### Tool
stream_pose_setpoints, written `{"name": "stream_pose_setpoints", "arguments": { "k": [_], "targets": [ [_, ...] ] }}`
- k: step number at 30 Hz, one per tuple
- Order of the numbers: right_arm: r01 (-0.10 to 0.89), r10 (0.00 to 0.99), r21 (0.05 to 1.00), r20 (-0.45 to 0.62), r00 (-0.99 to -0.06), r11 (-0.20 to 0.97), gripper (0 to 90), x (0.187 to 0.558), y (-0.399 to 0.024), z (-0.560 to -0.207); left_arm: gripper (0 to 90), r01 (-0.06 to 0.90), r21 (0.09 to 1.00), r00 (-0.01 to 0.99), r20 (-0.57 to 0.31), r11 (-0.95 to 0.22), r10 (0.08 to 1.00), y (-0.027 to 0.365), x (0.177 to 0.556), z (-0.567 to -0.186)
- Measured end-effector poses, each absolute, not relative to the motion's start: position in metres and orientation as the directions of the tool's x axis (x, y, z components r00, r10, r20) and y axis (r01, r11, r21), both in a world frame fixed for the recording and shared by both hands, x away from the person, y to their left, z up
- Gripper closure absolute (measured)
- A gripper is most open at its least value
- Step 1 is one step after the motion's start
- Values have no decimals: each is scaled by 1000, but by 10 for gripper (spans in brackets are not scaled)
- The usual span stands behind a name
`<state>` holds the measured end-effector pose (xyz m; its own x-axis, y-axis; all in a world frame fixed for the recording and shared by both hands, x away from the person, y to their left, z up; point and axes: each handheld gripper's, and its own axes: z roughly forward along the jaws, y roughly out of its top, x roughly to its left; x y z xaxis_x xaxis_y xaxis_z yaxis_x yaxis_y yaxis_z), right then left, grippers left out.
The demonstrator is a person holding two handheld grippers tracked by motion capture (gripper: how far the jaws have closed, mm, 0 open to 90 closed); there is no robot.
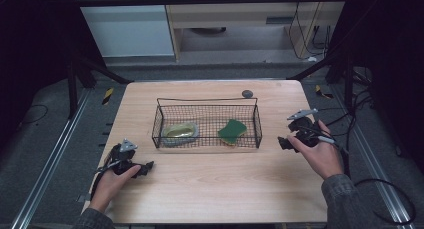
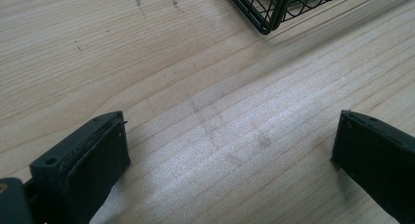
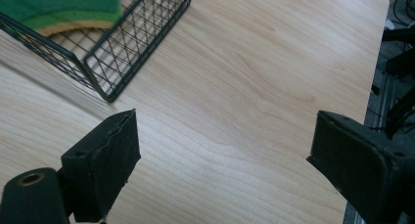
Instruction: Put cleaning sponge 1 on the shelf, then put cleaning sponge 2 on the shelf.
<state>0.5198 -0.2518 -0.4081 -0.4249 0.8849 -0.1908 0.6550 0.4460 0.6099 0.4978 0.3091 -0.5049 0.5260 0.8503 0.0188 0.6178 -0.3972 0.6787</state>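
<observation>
A black wire basket (image 1: pixel 159 123) stands mid-table. Inside it lie a green sponge (image 1: pixel 232 130) at the right and a grey dish holding something yellow-green (image 1: pixel 180 132) at the left. My left gripper (image 1: pixel 148 167) rests low on the table at the front left, open, with bare wood between its jaws (image 2: pixel 230 150); a basket corner (image 2: pixel 266 18) shows ahead of it. My right gripper (image 1: pixel 283 142) hovers just right of the basket, open and empty (image 3: pixel 222 150). The basket's corner (image 3: pixel 105 87) and the green sponge (image 3: pixel 63 6) lie to its upper left.
A small dark round disc (image 1: pixel 247 93) lies behind the basket near the table's far edge. The table's right edge (image 3: pixel 377 72) is close beside my right gripper, with cables and a metal rail (image 1: pixel 372 154) beyond it.
</observation>
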Motion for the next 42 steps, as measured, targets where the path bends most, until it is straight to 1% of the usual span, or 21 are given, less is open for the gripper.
{"name": "stream_pose_setpoints", "arguments": {
  "k": [13, 16, 20, 26, 33, 39, 42],
  "targets": [
    [699, 918, 607, -148, -368, 378, 90, 531, -273, -441, 0, 618, 679, 524, 18, -395, 851, 309, 498, -505],
    [716, 931, 608, -116, -347, 342, 76, 537, -280, -452, 0, 618, 680, 524, 19, -395, 852, 309, 498, -505],
    [725, 939, 610, -102, -327, 319, 70, 539, -286, -460, 0, 618, 680, 523, 19, -394, 852, 309, 498, -505],
    [732, 943, 610, -87, -321, 305, 66, 541, -287, -469, 0, 618, 680, 523, 19, -394, 852, 309, 498, -505],
    [725, 943, 619, -85, -321, 303, 63, 542, -287, -469, 0, 618, 681, 522, 19, -394, 852, 309, 498, -505],
    [729, 947, 618, -88, -308, 294, 62, 546, -289, -471, 0, 617, 681, 522, 20, -393, 853, 309, 498, -505],
    [736, 953, 621, -68, -294, 271, 60, 550, -290, -478, 0, 617, 682, 520, 20, -392, 854, 308, 498, -505]
  ]
}}
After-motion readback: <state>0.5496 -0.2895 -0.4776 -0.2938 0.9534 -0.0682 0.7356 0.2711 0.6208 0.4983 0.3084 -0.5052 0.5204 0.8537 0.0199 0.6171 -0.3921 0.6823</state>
